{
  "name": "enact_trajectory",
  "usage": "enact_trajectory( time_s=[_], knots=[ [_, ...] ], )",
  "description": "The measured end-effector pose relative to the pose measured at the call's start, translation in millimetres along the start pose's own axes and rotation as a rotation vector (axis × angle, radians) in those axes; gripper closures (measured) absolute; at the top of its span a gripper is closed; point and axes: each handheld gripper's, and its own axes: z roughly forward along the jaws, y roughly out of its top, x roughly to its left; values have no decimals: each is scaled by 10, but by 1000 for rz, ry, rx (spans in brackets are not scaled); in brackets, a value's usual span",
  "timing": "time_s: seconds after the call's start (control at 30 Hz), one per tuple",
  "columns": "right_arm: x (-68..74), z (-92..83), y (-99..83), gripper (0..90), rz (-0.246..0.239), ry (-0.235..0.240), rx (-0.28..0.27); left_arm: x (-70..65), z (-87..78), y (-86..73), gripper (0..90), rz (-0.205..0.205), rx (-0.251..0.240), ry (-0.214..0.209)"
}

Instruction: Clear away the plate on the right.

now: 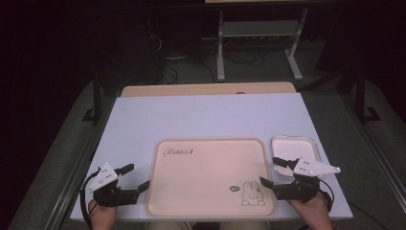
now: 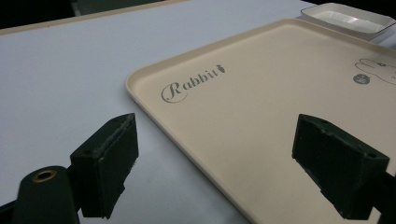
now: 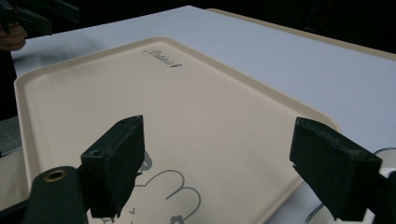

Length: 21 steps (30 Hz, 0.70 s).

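A cream tray (image 1: 206,177) printed with "Rabbit" and a rabbit drawing lies flat at the table's front middle, with nothing on it. My left gripper (image 1: 138,176) is open just off the tray's left edge, and its jaws point at that edge. In the left gripper view the jaws (image 2: 217,130) stand wide apart over the tray's near corner (image 2: 261,93), holding nothing. My right gripper (image 1: 269,171) is open at the tray's right edge, by the rabbit drawing. In the right gripper view it (image 3: 217,135) spans the tray (image 3: 140,88) and holds nothing.
A small white square dish (image 1: 294,146) with nothing in it sits right of the tray, just beyond my right gripper; it is also at the top right of the left gripper view (image 2: 348,16). The pale table (image 1: 206,115) stretches bare behind the tray. A wooden strip runs along its far edge.
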Motion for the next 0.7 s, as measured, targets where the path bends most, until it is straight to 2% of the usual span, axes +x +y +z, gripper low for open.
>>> enact_trajectory(
  time_s=[0.7],
  knots=[
    [-6, -61, 18, 174, -3, -2, -10, -7, -25, -3, 139, 7, -5, 2]
  ],
)
